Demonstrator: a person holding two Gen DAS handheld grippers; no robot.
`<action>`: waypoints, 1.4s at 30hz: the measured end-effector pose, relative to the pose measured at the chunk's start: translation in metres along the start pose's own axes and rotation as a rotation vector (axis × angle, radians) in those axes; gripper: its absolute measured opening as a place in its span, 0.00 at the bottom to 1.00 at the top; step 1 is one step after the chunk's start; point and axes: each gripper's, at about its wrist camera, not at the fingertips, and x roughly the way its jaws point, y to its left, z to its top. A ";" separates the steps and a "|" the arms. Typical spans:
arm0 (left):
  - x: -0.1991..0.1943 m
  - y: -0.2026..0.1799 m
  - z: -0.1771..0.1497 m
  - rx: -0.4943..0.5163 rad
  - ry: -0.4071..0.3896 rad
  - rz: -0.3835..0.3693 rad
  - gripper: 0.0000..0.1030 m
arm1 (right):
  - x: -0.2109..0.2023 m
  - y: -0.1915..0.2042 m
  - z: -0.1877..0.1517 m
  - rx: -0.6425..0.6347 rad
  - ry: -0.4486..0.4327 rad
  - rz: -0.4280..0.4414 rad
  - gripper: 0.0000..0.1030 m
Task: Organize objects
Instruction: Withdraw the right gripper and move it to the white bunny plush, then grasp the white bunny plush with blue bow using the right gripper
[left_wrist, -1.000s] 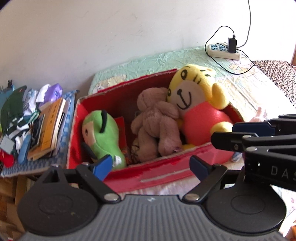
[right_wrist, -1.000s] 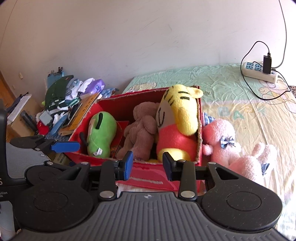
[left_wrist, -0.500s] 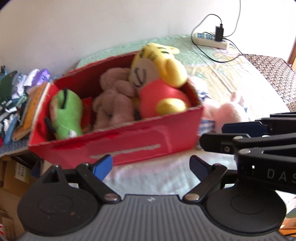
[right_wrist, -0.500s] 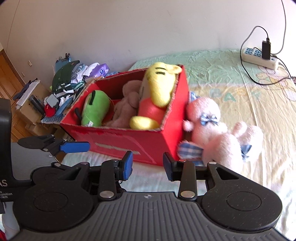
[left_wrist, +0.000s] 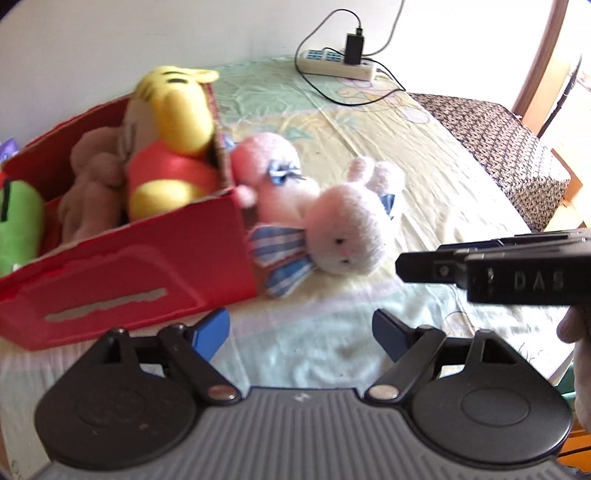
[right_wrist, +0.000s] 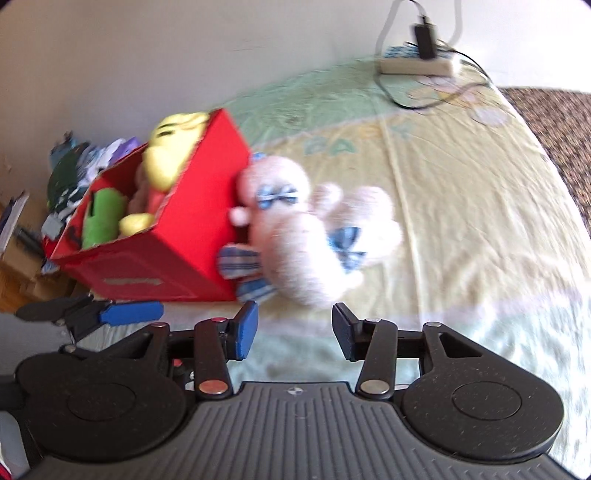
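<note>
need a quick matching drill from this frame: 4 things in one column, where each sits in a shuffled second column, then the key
Things
1. yellow tiger plush
2. green plush
3. pink bunny plush
4. power strip

Places
A. far end of the bed, by the wall, charger plugged in
B. on the bed outside the red box, against its right side
C. inside the box, at its left end
D. inside the box, at its right end, head above the rim

Pairs: 1-D, 2-C, 3-B, 4-A
</note>
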 end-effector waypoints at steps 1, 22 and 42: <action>0.003 -0.004 0.002 0.010 -0.001 0.004 0.83 | 0.001 -0.008 0.001 0.032 0.004 0.009 0.48; 0.031 -0.015 0.016 0.078 0.013 0.000 0.83 | 0.080 -0.063 0.021 0.436 -0.046 0.366 0.64; 0.068 -0.053 0.029 0.170 0.053 -0.229 0.74 | 0.041 -0.091 0.017 0.156 0.142 0.385 0.56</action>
